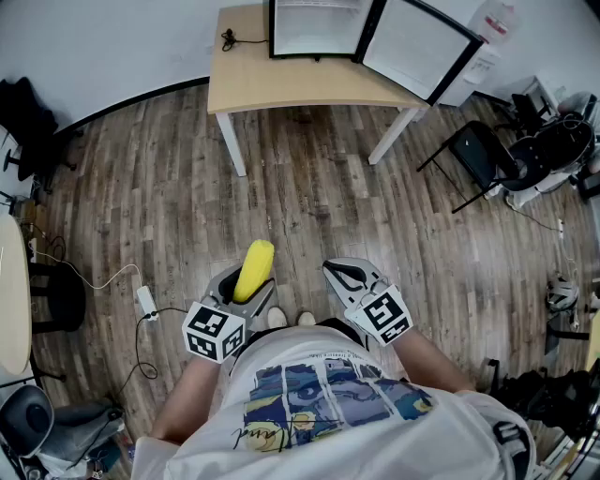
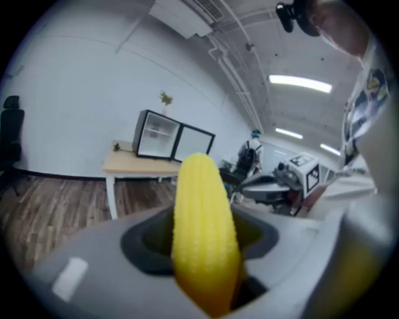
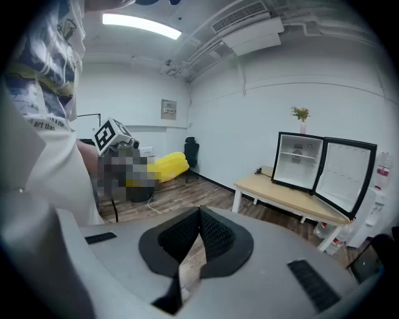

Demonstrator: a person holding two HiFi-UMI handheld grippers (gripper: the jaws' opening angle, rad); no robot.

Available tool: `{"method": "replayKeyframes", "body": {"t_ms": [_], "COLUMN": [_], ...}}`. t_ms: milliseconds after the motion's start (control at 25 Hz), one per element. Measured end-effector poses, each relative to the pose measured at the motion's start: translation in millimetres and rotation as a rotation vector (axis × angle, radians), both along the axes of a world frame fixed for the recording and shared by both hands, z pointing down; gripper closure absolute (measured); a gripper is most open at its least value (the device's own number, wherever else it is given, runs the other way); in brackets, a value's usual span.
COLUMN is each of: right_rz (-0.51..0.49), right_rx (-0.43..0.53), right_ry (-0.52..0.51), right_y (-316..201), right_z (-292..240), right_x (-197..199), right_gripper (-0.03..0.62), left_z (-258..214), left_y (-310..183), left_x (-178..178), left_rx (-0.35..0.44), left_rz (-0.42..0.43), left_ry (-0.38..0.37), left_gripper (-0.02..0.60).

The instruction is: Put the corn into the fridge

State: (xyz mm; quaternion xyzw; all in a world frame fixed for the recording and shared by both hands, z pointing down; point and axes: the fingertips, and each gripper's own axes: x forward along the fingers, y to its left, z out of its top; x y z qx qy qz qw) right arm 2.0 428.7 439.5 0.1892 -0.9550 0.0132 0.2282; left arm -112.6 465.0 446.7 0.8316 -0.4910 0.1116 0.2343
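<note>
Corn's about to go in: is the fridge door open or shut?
Open. The fridge has its door swung wide to one side, the white interior showing.

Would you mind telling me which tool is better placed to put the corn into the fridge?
Left. The left tool grips the corn; the right tool is shut and empty. The fridge stands open ahead.

Wood table (image 1: 281,86) nr black chair (image 1: 476,155), plank floor (image 1: 309,211).
</note>
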Motion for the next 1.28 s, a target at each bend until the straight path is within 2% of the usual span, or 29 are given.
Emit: {"method": "replayKeyframes", "body": {"t_ms": [160, 320, 680, 760, 840, 920, 1080, 1280], "right_rz": [0.043, 0.062, 0.018, 0.014, 0.015, 0.02, 0.078, 0.187], "right_rx": [0.001, -0.004, -0.036, -0.052, -0.066, -0.064, -0.064, -0.069], "right_ry": [-0.025, -0.017, -0.047, -0.051, -0.05, -0.048, -0.022, -0.016], "right_y": [4, 2, -20, -31, -42, -57, -108, -168], "right_z": [-11, -9, 2, 9, 13, 15, 19, 11], "right_x": [23, 44, 56, 52, 44, 34, 14, -17], "right_gripper": [0.582, 0.582, 0.58, 0.577, 0.505, 0.493, 0.536, 0.569], "left_z": [2, 0, 3, 5, 9, 13, 22, 21], "left_y": [0, -5, -29, -38, -47, -60, -111, -187], "left_x": [19, 38, 45, 38, 27, 14, -16, -45], "left_rx": [-0.028, -0.029, -0.037, -0.041, -0.056, -0.065, -0.076, -0.06], "left_rz": [-0.002, 0.014, -0.05, -0.074, -0.09, -0.091, -0.069, 0.023], "left_ry": [0.009, -0.017, -0.014, -0.011, -0.008, -0.012, -0.008, -0.034], "left_gripper": [0.331, 0.331, 0.331, 0.331, 0.331, 0.331, 0.331, 0.331]}}
